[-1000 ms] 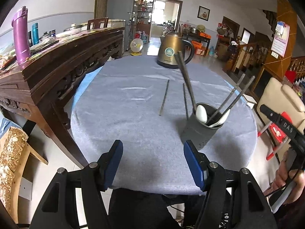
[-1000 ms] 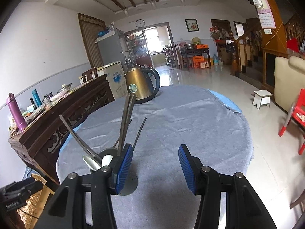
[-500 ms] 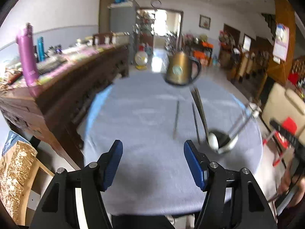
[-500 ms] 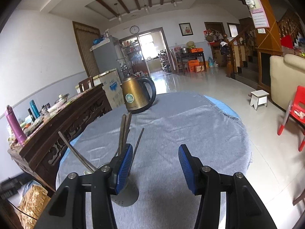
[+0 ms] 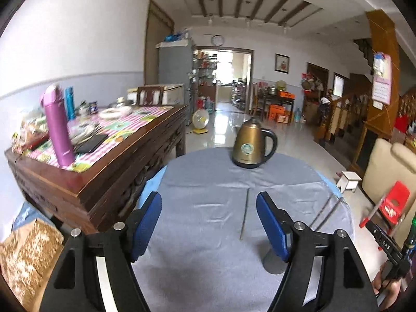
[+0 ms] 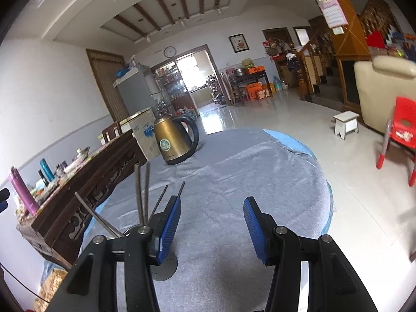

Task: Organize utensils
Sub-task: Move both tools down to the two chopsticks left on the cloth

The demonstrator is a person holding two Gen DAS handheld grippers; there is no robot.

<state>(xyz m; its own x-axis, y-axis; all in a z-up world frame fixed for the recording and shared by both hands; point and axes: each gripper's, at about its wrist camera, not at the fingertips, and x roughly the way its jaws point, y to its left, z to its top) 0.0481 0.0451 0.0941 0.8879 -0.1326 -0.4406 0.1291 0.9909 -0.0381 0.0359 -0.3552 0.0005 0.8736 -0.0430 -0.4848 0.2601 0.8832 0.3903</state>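
A grey utensil holder (image 5: 273, 261) stands on the round table with its grey cloth (image 5: 208, 208), mostly hidden behind my left gripper's right finger. Metal handles (image 5: 326, 212) stick out of it. One metal chopstick (image 5: 245, 213) lies loose on the cloth ahead. My left gripper (image 5: 209, 225) is open and empty above the near table. In the right wrist view the holder (image 6: 165, 269) sits behind the left finger, with chopsticks (image 6: 143, 195) standing up from it. My right gripper (image 6: 212, 230) is open and empty.
A gold electric kettle (image 5: 251, 147) stands at the table's far side. A dark wooden sideboard (image 5: 98, 161) with a purple flask (image 5: 57, 127) and clutter runs along the left. A red child's chair (image 5: 392, 202), white stool (image 5: 349, 179) and sofa stand to the right.
Both grippers have risen and tilted upward, so more of the room shows. The holder has slid behind the fingers in both views. Both grippers stay open.
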